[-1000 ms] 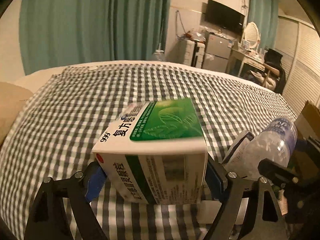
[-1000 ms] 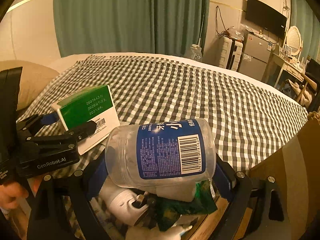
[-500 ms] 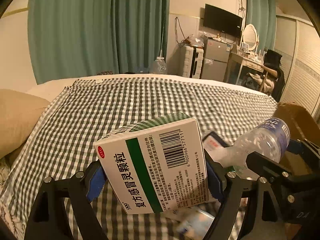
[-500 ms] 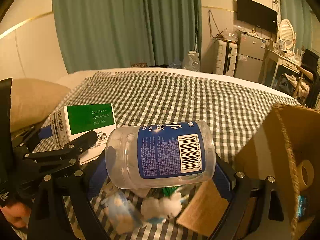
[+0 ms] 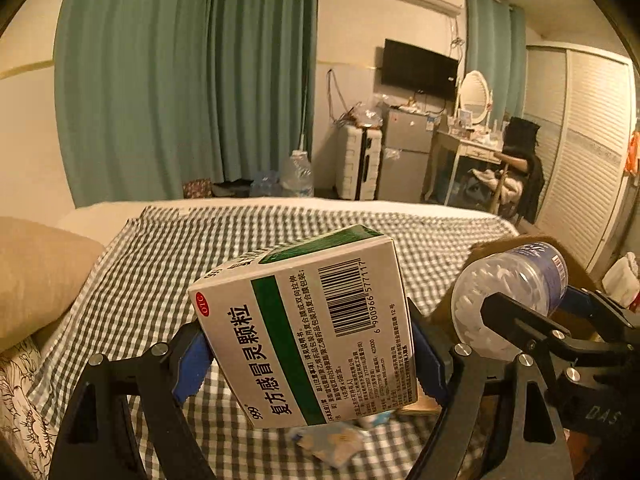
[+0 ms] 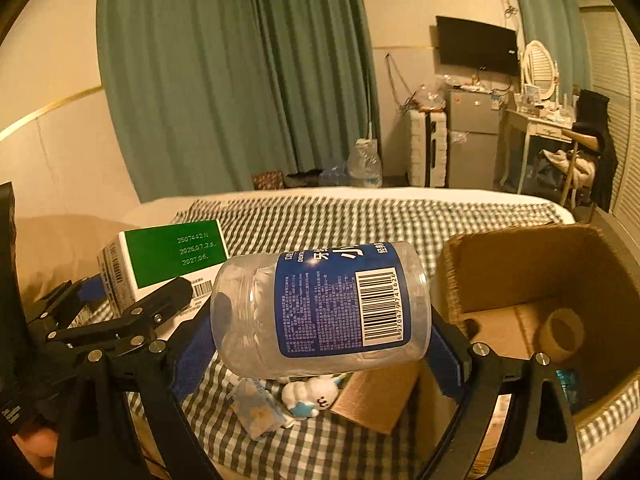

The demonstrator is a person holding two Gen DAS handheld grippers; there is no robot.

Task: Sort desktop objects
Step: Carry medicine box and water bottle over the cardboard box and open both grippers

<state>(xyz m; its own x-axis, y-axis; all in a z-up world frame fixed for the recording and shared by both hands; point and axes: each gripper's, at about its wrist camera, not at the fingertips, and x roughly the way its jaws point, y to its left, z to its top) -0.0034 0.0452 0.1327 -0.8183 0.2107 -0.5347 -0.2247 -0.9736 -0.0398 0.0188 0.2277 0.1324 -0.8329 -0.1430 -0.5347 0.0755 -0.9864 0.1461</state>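
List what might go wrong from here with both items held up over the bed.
The medicine box sits tilted between the left tool pads, so it may twist out. The smooth clear jar in the right tool could slip before reaching the cardboard box. The two tools are close and may collide.

wrist views side by side, facing bed (image 5: 168, 264), sharing curtains (image 6: 224, 80)

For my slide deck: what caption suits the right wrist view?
Right gripper holds a clear jar beside an open cardboard box on the bed.
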